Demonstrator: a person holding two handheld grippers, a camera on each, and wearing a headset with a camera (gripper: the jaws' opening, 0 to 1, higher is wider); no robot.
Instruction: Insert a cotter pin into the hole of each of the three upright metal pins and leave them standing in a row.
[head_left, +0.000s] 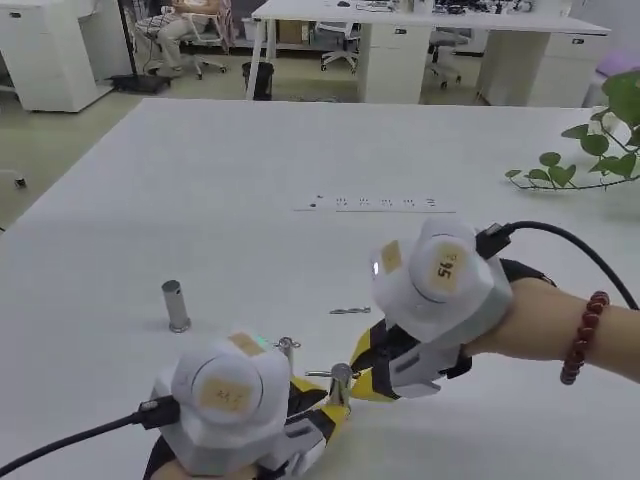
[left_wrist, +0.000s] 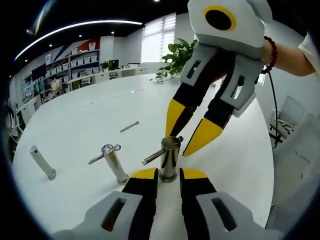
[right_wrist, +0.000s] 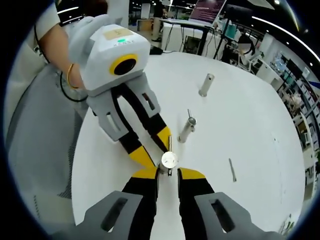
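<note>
My left gripper (left_wrist: 169, 174) is shut on the lower part of an upright metal pin (left_wrist: 169, 156), low in the head view (head_left: 340, 378). A cotter pin (left_wrist: 151, 158) runs through its hole, and the shaft sticks out to the left. The right gripper (left_wrist: 179, 145) comes in from above, jaws apart, with its yellow tips on either side of the cotter's loop end beside the pin's top (right_wrist: 169, 160). A second metal pin (head_left: 287, 350) stands close by with a cotter pin through it. The third pin (head_left: 175, 305) stands bare further left. A loose cotter pin (head_left: 350, 311) lies on the table.
The white table (head_left: 200, 180) stretches far ahead, with a flush power strip (head_left: 380, 203) at its middle. A leafy plant (head_left: 600, 140) reaches in from the right edge. Desks, chairs and a seated person are beyond the table's far edge.
</note>
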